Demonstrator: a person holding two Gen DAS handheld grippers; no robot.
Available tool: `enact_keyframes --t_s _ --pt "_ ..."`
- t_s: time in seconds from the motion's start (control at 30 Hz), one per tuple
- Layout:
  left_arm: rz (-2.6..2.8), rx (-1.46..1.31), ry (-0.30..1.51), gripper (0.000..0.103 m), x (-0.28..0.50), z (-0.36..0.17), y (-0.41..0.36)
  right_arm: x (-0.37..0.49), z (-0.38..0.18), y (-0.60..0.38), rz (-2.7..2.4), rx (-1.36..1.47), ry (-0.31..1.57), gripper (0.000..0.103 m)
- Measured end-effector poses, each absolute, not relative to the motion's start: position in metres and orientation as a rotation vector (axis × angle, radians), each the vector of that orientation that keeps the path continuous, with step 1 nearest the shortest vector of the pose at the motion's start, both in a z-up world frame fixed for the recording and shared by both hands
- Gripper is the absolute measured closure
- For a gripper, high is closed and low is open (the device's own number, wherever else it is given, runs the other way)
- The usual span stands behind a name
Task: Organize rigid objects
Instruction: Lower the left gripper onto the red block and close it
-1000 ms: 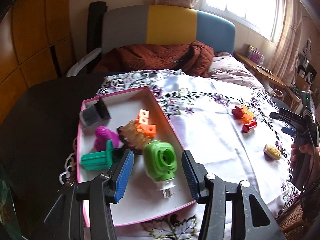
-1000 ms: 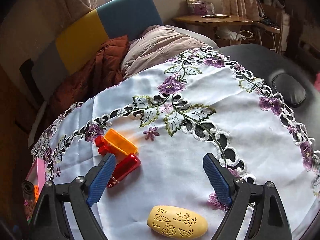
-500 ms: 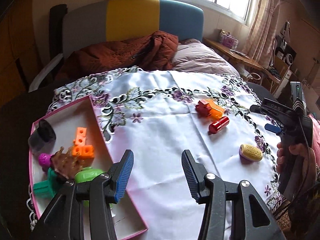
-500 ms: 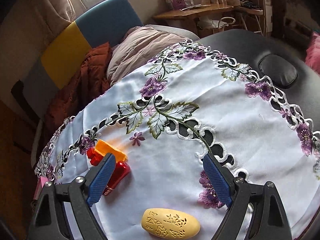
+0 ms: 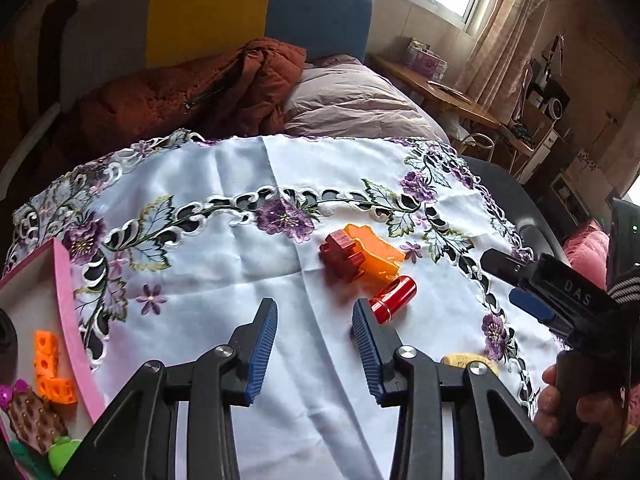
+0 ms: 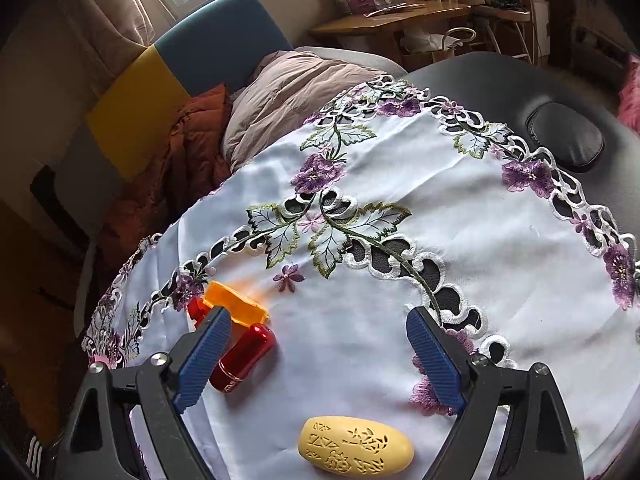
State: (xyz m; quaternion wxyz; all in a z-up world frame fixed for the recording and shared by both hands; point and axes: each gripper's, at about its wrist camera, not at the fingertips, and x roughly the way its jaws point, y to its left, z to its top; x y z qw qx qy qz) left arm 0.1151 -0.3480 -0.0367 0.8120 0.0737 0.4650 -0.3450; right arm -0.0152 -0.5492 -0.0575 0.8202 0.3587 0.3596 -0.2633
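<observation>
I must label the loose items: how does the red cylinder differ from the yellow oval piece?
The red cylinder is glossy, smooth and tube-shaped; the yellow oval piece is matte, flatter and carved with patterns. The cylinder lies close to an orange block; the oval lies alone. Both rest loose on the embroidered cloth, held by no gripper.

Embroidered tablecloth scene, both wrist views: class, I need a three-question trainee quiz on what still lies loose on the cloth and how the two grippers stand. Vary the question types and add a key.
1. True or false: the left gripper holds the red cylinder.
2. Which lies nearest the right gripper? A) yellow carved oval B) orange block C) pink tray
3. Fill in: the dark red piece touches the ____ block.

Key: 1 false, its jaws are empty; 2 A; 3 orange.
</observation>
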Motion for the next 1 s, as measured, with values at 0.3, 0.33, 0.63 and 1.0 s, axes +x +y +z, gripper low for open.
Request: enact_keyframes --t_s 0.3,0.33,0.63,1.0 --pt "-0.756 0.215 1.03 0.062 0.131 -0.061 -0.4 -0.014 -0.061 -0.553 -0.539 0.806 0.774 0.012" --pt "-0.754 0.224 1.034 0.062 0.132 -0.065 -0.404 -0.013 -0.061 -0.553 -0.538 0.808 0.775 0.012" --pt "-0.659 0.18 1.092 0.062 0.163 -0.087 -0.392 -0.013 -0.061 -0.552 -0.525 0.811 0.772 0.011" --pt "-0.681 0.192 1.021 0.062 0.156 -0.078 -0.37 -0.014 -0.059 -0.551 -0.52 0.815 0.767 0.011"
